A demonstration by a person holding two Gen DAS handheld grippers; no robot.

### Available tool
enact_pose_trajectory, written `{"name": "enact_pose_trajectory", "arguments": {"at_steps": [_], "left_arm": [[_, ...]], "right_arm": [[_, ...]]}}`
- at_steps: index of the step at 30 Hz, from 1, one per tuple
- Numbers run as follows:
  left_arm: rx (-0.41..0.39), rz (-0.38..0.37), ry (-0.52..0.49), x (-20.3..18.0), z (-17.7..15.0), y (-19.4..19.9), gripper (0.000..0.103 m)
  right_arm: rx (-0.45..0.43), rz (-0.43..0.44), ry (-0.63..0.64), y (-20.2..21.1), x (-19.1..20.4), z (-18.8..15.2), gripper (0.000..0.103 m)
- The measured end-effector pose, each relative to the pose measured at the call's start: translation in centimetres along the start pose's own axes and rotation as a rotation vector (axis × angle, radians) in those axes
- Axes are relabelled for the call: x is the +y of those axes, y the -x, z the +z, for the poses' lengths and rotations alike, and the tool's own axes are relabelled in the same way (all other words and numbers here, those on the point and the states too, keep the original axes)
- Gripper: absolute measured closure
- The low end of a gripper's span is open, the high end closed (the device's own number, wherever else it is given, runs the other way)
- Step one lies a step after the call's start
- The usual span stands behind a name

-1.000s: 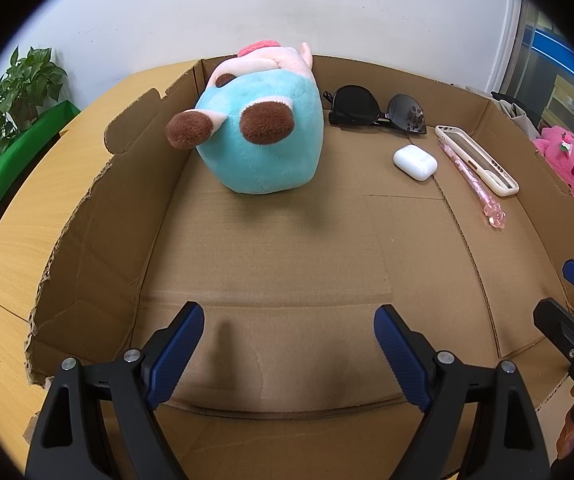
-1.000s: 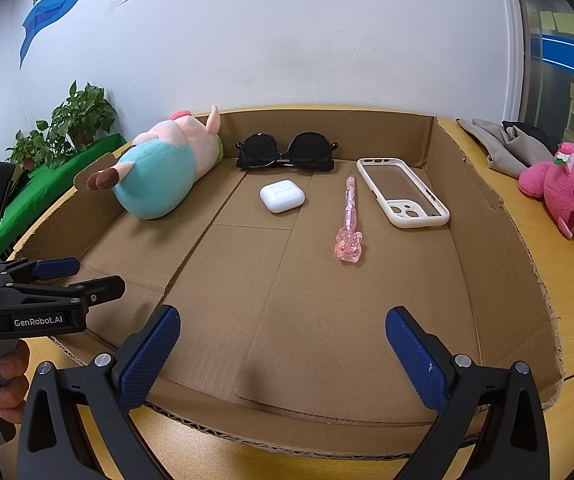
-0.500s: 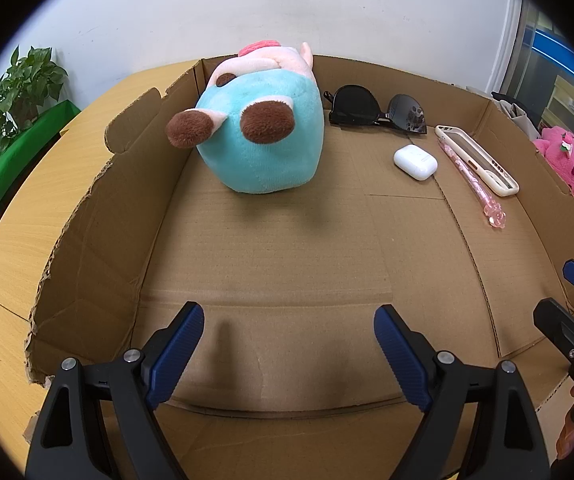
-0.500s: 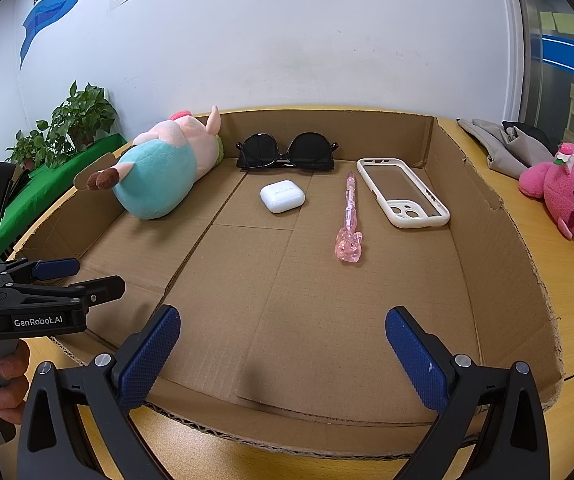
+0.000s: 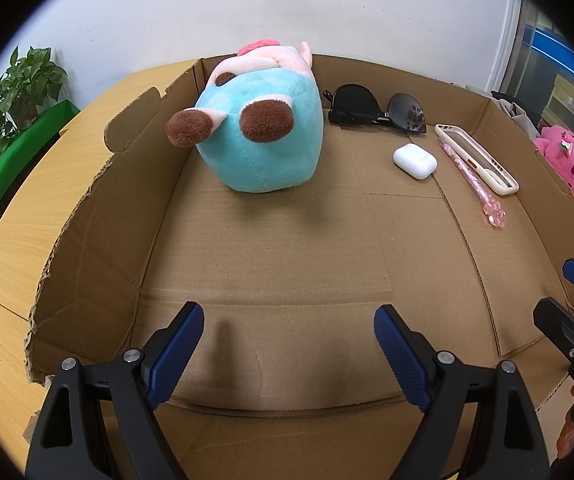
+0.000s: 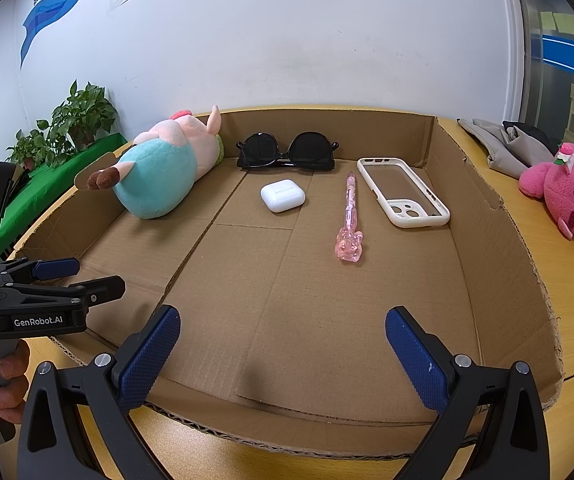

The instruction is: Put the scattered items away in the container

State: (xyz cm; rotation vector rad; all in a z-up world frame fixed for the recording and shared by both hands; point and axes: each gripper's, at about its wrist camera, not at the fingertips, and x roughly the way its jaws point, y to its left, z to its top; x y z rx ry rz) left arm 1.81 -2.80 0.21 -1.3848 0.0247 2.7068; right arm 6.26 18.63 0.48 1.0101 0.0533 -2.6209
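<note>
Five items (image 6: 282,196) inside cardboard tray (image 6: 483,216)

In the cardboard tray (image 6: 483,216), plush toy (image 6: 159,176) lies left; sunglasses (image 6: 286,151) behind earbud case (image 6: 282,196); phone case (image 6: 403,192) right.

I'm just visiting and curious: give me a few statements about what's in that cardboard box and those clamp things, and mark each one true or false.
1. The sunglasses lie against the far wall of the cardboard box. True.
2. The right gripper is clamped on the pink pen. False: it is open and empty, and the pen lies on the box floor.
3. The white earbud case sits between the plush pig and the pen. True.
4. The phone case is stacked on the sunglasses. False: it lies apart, right of the pen.
5. The left gripper is open. True.
</note>
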Motion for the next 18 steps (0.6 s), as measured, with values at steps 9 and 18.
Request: {"name": "enact_pose_trajectory", "arguments": {"at_steps": [9,18], "left_arm": [[-0.026,-0.027,-0.005,0.1,0.0,2.3,0.016],[-0.096,0.006,-0.042,-0.6,0.9,5.9,0.016]], "right_arm": [[0.024,-0.043,-0.014,0.7,0.2,0.6,0.000],[-0.020,-0.062,0.032,2.8,1.5,2.1,0.000]]}}
